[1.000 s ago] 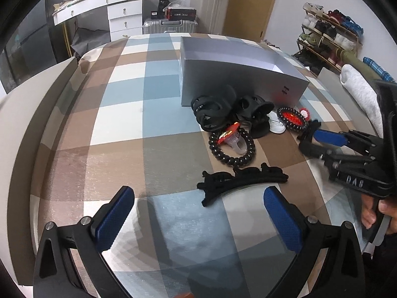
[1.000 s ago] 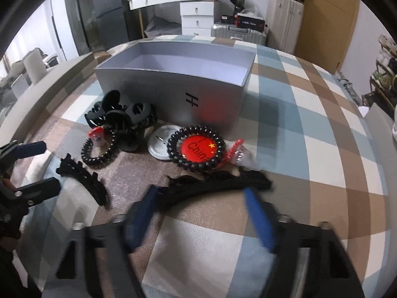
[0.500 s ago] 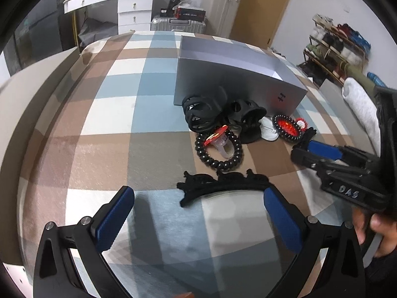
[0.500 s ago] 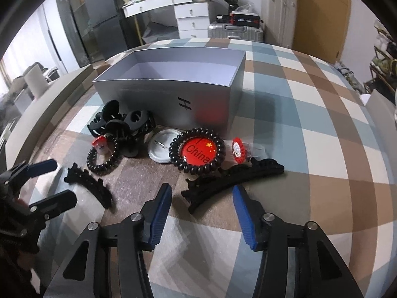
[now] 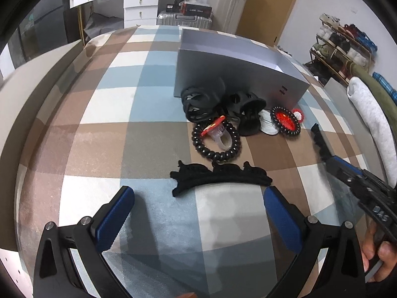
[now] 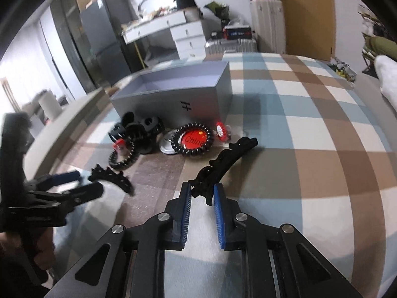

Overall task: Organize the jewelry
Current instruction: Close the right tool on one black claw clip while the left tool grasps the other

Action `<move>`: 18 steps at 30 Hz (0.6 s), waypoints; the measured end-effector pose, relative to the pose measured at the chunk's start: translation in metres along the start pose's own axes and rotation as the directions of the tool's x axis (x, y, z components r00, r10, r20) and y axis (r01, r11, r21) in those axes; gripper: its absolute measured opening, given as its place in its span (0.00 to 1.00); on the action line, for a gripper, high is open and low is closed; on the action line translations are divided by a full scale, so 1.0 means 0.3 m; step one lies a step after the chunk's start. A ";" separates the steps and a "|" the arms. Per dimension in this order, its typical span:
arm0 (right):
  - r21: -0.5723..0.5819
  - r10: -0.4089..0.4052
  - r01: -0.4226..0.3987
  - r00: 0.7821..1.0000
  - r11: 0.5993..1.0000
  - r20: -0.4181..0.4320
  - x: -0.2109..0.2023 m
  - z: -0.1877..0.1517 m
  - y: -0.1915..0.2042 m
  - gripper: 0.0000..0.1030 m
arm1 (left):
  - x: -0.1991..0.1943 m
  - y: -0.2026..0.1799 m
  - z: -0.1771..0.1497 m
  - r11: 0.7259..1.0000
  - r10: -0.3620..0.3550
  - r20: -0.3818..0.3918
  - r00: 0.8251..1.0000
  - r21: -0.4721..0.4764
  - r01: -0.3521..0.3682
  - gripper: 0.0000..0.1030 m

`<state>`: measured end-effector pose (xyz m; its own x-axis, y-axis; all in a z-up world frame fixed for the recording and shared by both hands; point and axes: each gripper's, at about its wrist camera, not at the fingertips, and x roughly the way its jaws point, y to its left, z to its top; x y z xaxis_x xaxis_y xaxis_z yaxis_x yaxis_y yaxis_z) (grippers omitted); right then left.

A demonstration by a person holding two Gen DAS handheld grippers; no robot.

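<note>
Right wrist view: checked bedspread (image 6: 310, 129) under grey box (image 6: 173, 99), drawers (image 6: 188, 39) behind

The left wrist camera sat low over the checked bedcover (image 5: 104, 114), looking forward between the spread pads of the left gripper (image 5: 198, 221) toward the grey box (image 5: 238, 74) and the white desk beyond. The right wrist camera looked from the other side, tilted and close behind the right gripper (image 6: 202, 207). Both views shared the box (image 6: 173, 99), the red badge (image 5: 285, 120) (image 6: 193, 137) and the bedcover, and each caught the other gripper at its edge.
</note>
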<state>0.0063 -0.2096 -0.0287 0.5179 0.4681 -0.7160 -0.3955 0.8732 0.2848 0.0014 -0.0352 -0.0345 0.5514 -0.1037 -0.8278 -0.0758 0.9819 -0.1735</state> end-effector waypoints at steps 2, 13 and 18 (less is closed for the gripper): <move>0.019 0.035 -0.036 0.999 0.999 0.036 -0.029 -0.010 -0.005 0.17 | 0.007 -0.010 0.005 1.000 0.004 -0.009 1.000 0.010 -0.004 0.99; 0.012 0.084 -0.086 0.988 0.996 0.129 -0.085 -0.005 -0.016 0.17 | 0.049 -0.088 0.011 0.993 0.098 -0.039 0.994 0.065 -0.095 0.99; 0.009 0.103 -0.105 0.986 0.994 0.132 -0.089 -0.007 -0.027 0.16 | 0.060 -0.102 0.003 0.986 0.147 -0.036 0.988 0.089 -0.144 0.99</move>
<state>-0.0060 -0.2293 -0.0133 0.5700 0.5696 -0.5922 -0.4412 0.8202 0.3642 0.0143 -0.0669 -0.0436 0.5040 0.0366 -0.8630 -0.0804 0.9968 -0.0047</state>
